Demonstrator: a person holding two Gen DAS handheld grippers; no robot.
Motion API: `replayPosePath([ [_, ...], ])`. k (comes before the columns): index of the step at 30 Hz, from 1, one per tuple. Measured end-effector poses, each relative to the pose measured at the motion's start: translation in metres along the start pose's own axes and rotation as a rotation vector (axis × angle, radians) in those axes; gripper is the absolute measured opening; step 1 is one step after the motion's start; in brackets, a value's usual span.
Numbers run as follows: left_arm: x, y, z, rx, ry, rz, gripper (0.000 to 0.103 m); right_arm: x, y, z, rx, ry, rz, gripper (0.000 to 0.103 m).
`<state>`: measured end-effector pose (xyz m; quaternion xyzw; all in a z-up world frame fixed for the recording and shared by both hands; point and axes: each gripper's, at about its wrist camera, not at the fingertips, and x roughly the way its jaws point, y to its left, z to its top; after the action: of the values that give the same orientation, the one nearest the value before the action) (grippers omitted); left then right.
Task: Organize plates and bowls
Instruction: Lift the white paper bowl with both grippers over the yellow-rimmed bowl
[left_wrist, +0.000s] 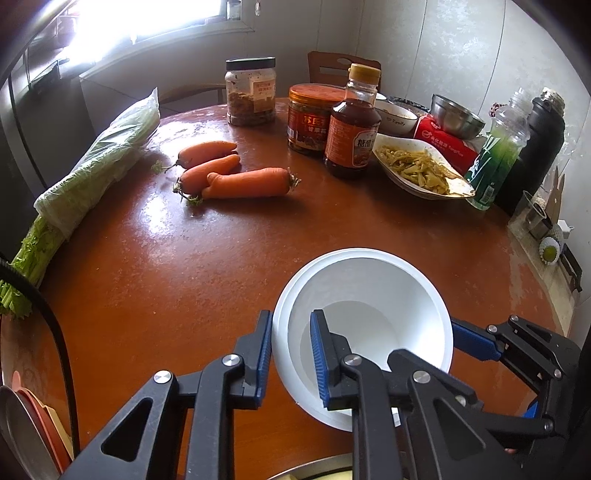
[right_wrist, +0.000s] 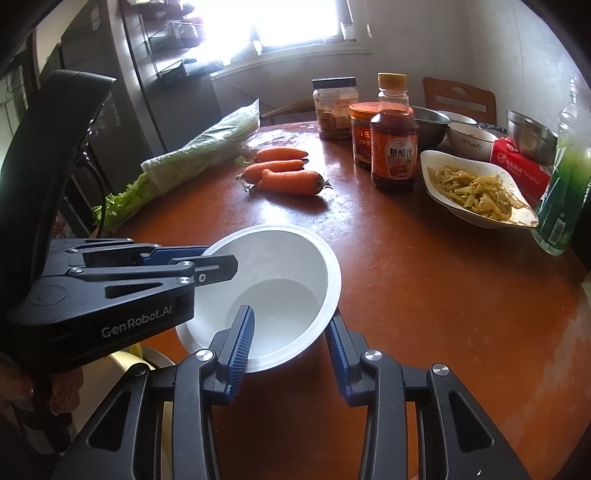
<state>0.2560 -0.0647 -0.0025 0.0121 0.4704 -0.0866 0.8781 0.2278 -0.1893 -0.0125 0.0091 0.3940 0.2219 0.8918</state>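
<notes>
Through my left wrist camera, my left gripper (left_wrist: 291, 354) has its jaws clamped on the near-left rim of the white, thin-walled plastic bowl (left_wrist: 373, 295): one blue pad sits outside the wall, the other inside. There seem to be two such bowls nested, since a second white edge shows just behind the first. The bowl sits low on the near side of the round reddish-brown table (left_wrist: 184, 277), tipped toward me. It looks light and somewhat flexible, with a smooth, slippery wall, so I judge the rolled rim the only sound place to pinch, and not too hard. My right gripper (left_wrist: 476, 343) comes in at the bowl's right edge.

Through my right wrist camera, that right gripper (right_wrist: 291, 332) straddles the near rim of the same bowl, one pad inside, one outside. The outer pad touches the rim while the inner one hangs in the hollow, so these jaws are still apart, not gripping. The left gripper's black body crowds the bowl's left side.

Farther back lie three orange carrots (right_wrist: 284, 173), a bagged bunch of green celery (right_wrist: 192, 155), a brown sauce bottle (right_wrist: 394, 147) and a white dish of yellowish shredded vegetables (right_wrist: 476, 192), all well apart from the bowl. Only my two grippers stand in each other's way.
</notes>
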Motion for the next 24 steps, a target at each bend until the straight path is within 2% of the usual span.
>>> replayPosePath([
  [10, -0.016, 0.004, -0.003, -0.017, -0.028, -0.015, 0.021, -0.008, 0.004, 0.002, 0.010, -0.023, 0.001, 0.038],
  [24, -0.067, 0.007, -0.008, -0.017, -0.123, -0.028, 0.021, -0.041, 0.025, 0.008, -0.011, -0.093, 0.006, 0.038],
])
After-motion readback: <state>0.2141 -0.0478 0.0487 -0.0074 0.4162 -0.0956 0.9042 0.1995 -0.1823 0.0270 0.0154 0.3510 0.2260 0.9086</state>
